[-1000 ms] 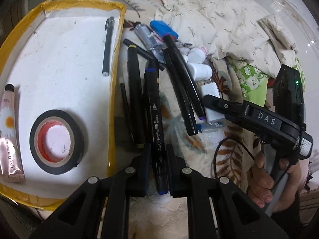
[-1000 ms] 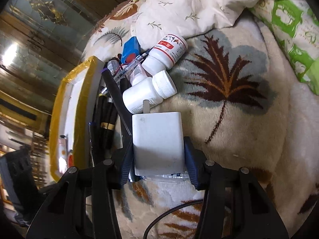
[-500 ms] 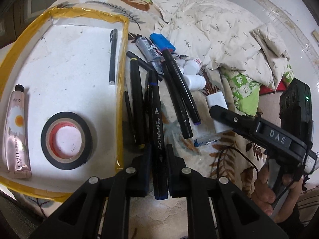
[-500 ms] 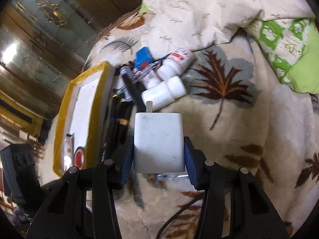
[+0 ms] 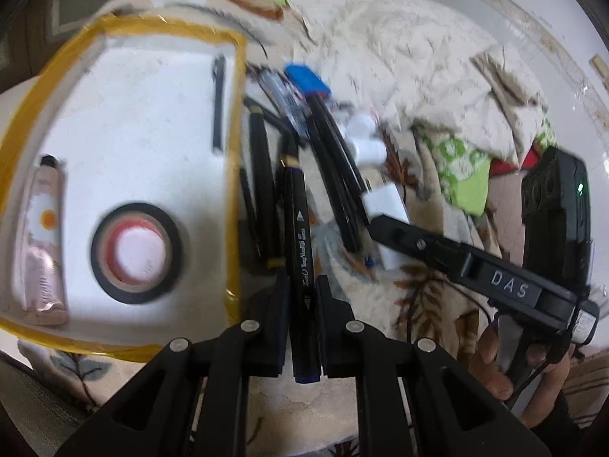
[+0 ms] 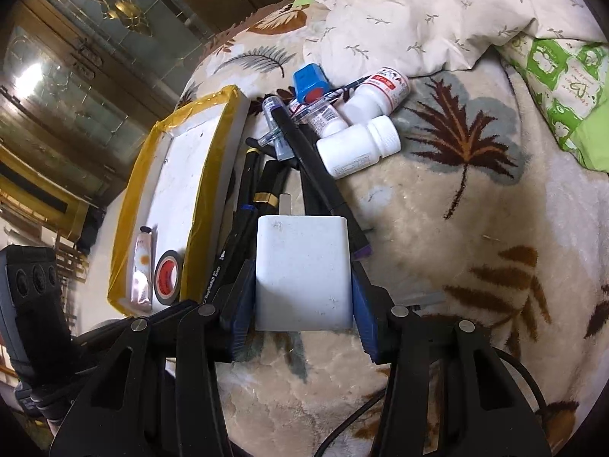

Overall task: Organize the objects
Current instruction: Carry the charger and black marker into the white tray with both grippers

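A: What lies around the pile?

B: A shallow white tray with yellow-taped rim (image 5: pixel 236 160) sits on the leaf-patterned plush blanket (image 6: pixel 475 228). In it lie a black roll of tape with a red core (image 5: pixel 139 253), a pink cream tube (image 5: pixel 43 236) and a slim black pen (image 5: pixel 217 104). Just beside the tray's right edge, black markers (image 5: pixel 262 190) lie roughly side by side, and farther on 2 white plastic pill bottles (image 6: pixel 359 146) and a blue rectangular block (image 6: pixel 310 82) crowd against a crumpled cream quilt (image 6: pixel 418 11).

A: And the left tongs (image 5: pixel 300 301)?

B: Nearly pressed together, pinching a black blue-capped marker with white lettering (image 5: pixel 300 243) near its lower end; the marker points out over the other markers, right of the tray.

A: The right tongs (image 6: pixel 302 285)?

B: Spread wide, their blue pads (image 6: pixel 359 304) clamped on both sides of a white square plug charger (image 6: pixel 302 270), prong pointing forward, held in front of the marker pile with a purple-tipped marker (image 6: pixel 323 175) just beside its right edge.
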